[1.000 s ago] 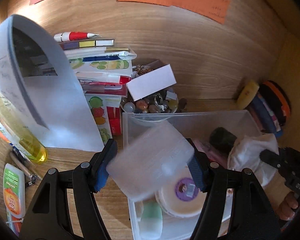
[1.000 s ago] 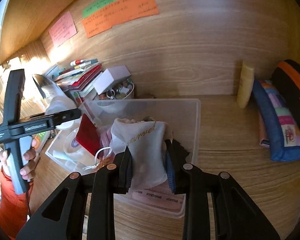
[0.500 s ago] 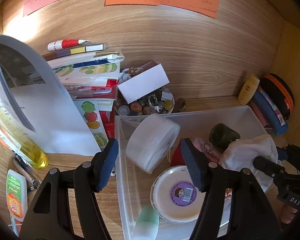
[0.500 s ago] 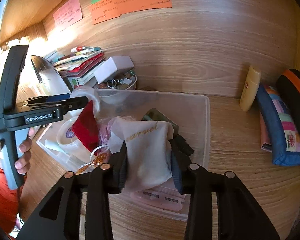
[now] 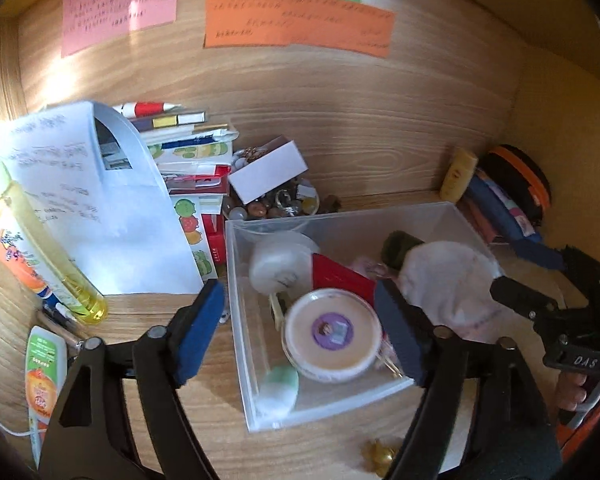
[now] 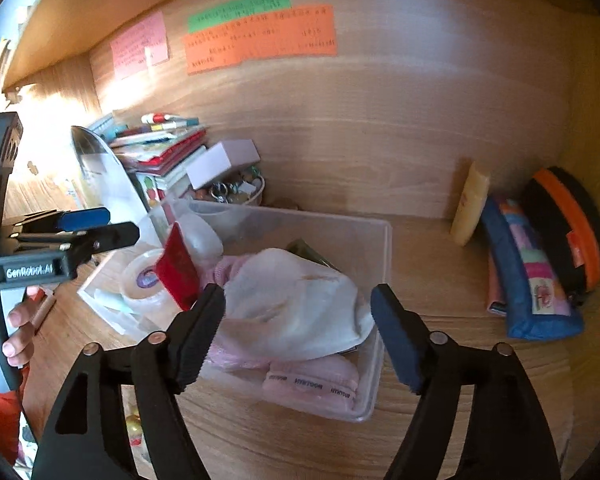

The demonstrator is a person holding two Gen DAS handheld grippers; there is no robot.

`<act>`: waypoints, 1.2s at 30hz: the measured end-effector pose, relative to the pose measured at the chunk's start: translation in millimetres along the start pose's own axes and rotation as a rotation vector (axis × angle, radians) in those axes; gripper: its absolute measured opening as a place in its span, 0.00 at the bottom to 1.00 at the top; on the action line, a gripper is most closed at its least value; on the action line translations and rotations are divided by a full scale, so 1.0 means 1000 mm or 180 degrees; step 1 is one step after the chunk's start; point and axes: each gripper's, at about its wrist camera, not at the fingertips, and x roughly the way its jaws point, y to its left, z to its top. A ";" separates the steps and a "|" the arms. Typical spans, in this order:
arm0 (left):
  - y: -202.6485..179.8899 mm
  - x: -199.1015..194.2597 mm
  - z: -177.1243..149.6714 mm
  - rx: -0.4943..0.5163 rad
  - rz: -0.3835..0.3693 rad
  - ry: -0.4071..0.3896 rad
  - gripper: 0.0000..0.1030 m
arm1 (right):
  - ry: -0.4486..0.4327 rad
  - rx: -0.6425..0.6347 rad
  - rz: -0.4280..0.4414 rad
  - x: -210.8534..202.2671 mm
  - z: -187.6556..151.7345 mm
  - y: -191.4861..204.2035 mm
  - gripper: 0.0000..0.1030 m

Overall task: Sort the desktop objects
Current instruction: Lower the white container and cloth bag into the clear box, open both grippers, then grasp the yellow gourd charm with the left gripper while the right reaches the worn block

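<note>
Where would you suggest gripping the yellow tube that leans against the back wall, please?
Probably across the middle of the yellow tube, from the front and slightly left. It stands nearly upright with its top against the wall, and the blue pencil case crowds its right side. The open right gripper is the nearer one; the fingers should close on the flatter faces.

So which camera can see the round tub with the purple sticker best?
The left wrist view: the round tub lies in the clear bin facing the camera, whole lid and sticker visible. The right wrist view shows the tub smaller, at an angle, partly behind a red card.
</note>
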 end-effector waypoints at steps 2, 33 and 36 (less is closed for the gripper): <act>-0.004 -0.009 -0.003 0.0028 -0.0024 -0.0045 0.86 | -0.0032 -0.0019 -0.0019 -0.009 0.000 0.003 0.76; -0.008 -0.030 -0.105 0.0315 -0.0004 0.0364 0.92 | 0.0895 -0.0400 0.0320 0.005 -0.094 0.080 0.79; -0.008 -0.024 -0.109 0.0326 -0.0043 0.0437 0.92 | 0.0970 -0.0475 0.0304 0.014 -0.099 0.085 0.79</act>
